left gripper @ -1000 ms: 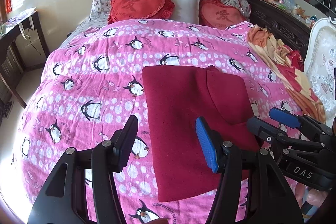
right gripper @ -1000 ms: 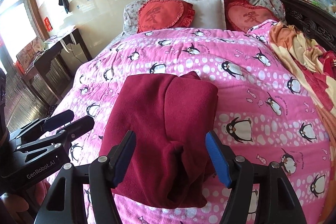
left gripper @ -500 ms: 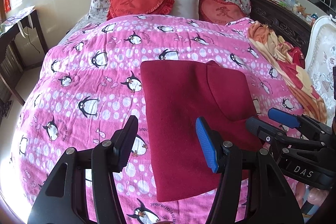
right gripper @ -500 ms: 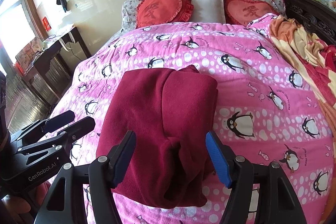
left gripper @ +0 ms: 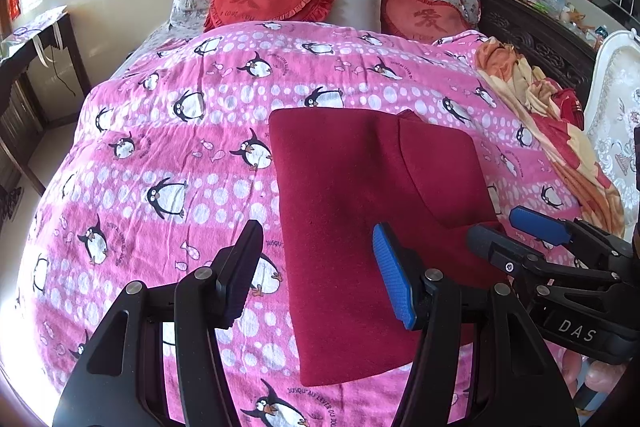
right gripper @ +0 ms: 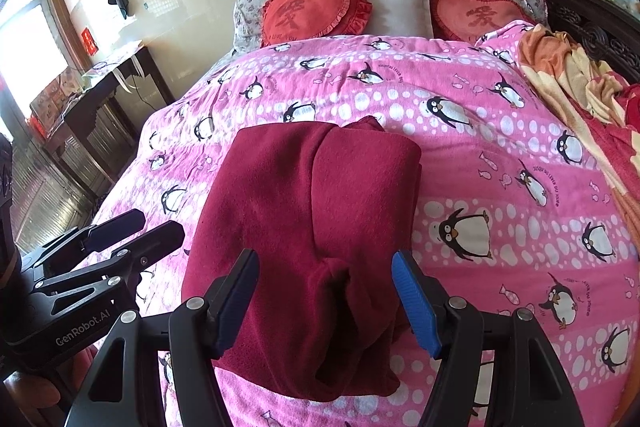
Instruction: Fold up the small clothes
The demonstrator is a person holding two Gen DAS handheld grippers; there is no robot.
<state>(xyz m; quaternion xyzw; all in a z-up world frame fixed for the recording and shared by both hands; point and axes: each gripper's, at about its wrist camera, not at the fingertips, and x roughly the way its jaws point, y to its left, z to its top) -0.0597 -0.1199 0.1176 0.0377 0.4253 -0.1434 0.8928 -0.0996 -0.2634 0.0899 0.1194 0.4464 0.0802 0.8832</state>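
Red garment (right gripper: 316, 227) below both grippers' apart fingers (right gripper: 416, 303).

A bed under a pink penguin quilt (left gripper: 160, 131) carries a folded dark red garment (left gripper: 360, 211) near its foot. An orange blanket (left gripper: 532, 107) lies crumpled along one side; heart cushions (right gripper: 312, 11) and pillows (right gripper: 396, 5) sit at the head.

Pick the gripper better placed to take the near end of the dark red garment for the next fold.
Right. The right gripper hangs open directly over the dark red garment, its near end showing between its fingers. The left gripper, also open, straddles only the garment's left edge.
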